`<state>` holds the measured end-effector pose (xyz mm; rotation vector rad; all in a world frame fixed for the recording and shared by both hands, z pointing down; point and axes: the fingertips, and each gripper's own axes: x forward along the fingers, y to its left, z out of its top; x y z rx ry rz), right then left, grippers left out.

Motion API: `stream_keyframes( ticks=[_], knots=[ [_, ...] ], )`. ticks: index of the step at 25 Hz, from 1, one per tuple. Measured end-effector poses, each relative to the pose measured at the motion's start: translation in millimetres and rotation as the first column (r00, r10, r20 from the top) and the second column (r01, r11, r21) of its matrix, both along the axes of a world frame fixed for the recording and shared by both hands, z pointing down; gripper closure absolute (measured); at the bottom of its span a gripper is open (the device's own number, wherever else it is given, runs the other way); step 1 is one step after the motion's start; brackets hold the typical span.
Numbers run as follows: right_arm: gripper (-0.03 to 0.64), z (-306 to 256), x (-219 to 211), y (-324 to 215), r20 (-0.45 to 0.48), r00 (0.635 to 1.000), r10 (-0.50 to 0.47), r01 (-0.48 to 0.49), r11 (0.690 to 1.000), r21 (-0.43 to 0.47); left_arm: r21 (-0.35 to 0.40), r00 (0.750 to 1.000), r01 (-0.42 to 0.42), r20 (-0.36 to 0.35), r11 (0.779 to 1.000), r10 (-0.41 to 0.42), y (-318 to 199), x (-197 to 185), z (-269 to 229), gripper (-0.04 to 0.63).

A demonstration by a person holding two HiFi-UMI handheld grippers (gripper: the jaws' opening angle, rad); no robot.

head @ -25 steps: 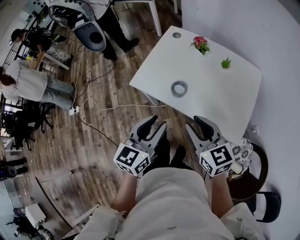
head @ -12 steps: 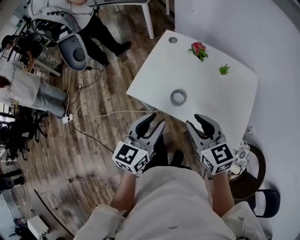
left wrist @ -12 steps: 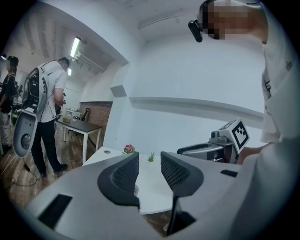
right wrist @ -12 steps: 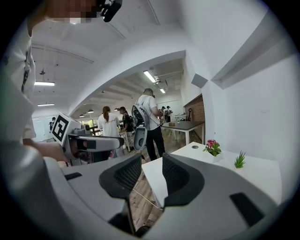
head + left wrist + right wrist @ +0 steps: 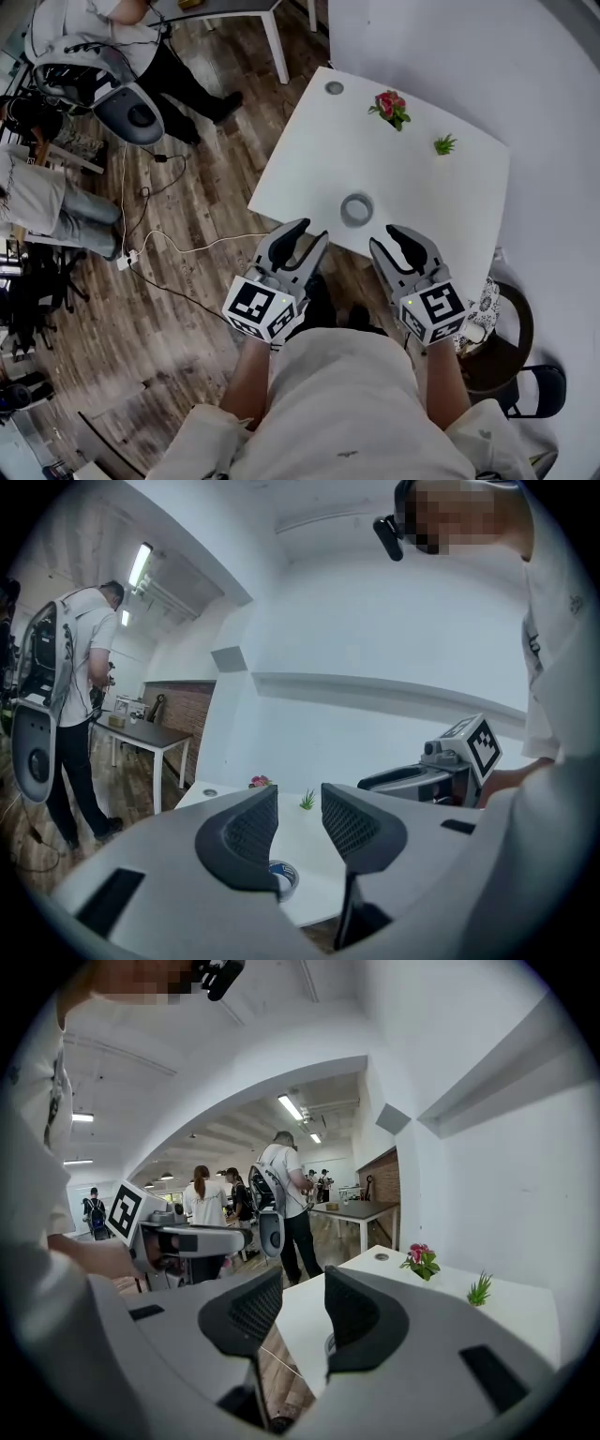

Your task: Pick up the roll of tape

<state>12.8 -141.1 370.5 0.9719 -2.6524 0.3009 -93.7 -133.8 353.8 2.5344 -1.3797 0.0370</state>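
Note:
The roll of tape, a grey ring, lies flat on the white table near its front edge. My left gripper hovers just short of the table's edge, to the left of the roll, open and holding nothing. My right gripper is level with it, to the right of the roll, also open and holding nothing. In the left gripper view the tape peeks out below the gap between the jaws, partly hidden by the left jaw. The right gripper shows beside it in that view.
A pink flower pot, a small green plant and a round cap stand at the table's far side. A white wall lies beyond. A dark chair is at my right. Cables cross the wooden floor; people stand at the left.
The table and the tape have come nearer to both grippers as I moved forward. Both grippers have stayed open and hold nothing.

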Motion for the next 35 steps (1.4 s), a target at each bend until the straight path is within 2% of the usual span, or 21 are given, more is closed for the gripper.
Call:
stream_keyframes(
  ticks=[8,22,35],
  knots=[
    [0.469,13.4,-15.4,-13.7,-0.03,0.998,0.058,-0.059,0.998,-0.024,-0.013,0.998,-0.062,-0.007,0.998,0.062,-24.5,-17.1,8.2,0.44],
    [0.468,55.5,-39.1,-17.1,-0.07,0.989,0.132,-0.138,0.985,-0.101,-0.037,0.989,-0.149,-0.015,0.988,0.149,-37.1,-36.3,23.8,0.44],
    [0.466,92.2,-46.8,-29.0,-0.149,0.982,0.117,-0.138,0.98,-0.142,-0.091,0.981,-0.193,-0.024,0.977,0.191,-41.3,-33.4,48.4,0.442]
  ],
)
